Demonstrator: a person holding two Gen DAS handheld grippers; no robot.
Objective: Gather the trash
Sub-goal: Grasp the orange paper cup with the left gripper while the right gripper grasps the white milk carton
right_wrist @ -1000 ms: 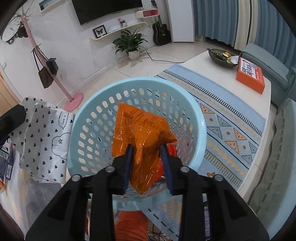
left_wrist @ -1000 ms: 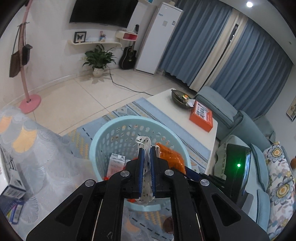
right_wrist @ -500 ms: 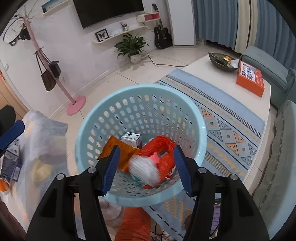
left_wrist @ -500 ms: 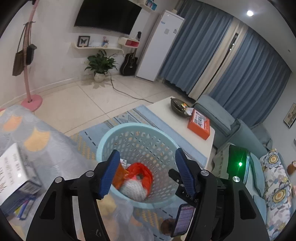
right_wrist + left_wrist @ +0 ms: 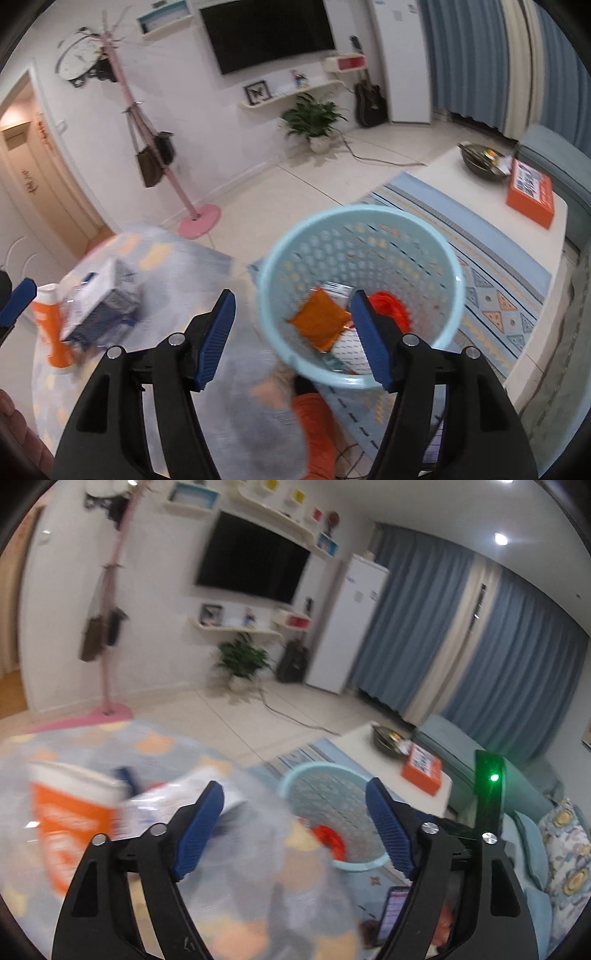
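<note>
Two grippers, both empty, fingers spread wide with nothing between the blue ribbed pads.

Item: left gripper. You hold it above the cloth-covered desk, aimed toward the far room; motion blur softens everything near it.

Item: right gripper. You hold it over the near rim of the laundry-style basket, looking down into it.

Item: basket. Pale blue plastic, round, perforated walls, standing on the patterned rug beside the desk. Contents visible from the right wrist: an orange foil snack bag, flat and roughly square; a red plastic bag, crumpled; a small white carton, mostly hidden behind the bag.

Item: remaining trash on the desk. A white and dark blue box, rectangular cardboard, lying tilted; an orange and white container partly under it, its exact kind too blurred to tell. Both lie left of the basket. In the left wrist view the same orange and white container sits just left of the left fingers, with the box touching or nearly touching the left pad.

Relation for the coming move, as a judgement: the leftover trash lies to your left and close, so the left gripper is the nearer one. The box's long axis runs diagonally across the desk; grasping across its short side looks easiest. Cardboard should hold firm; the cloth beneath may bunch.
</note>
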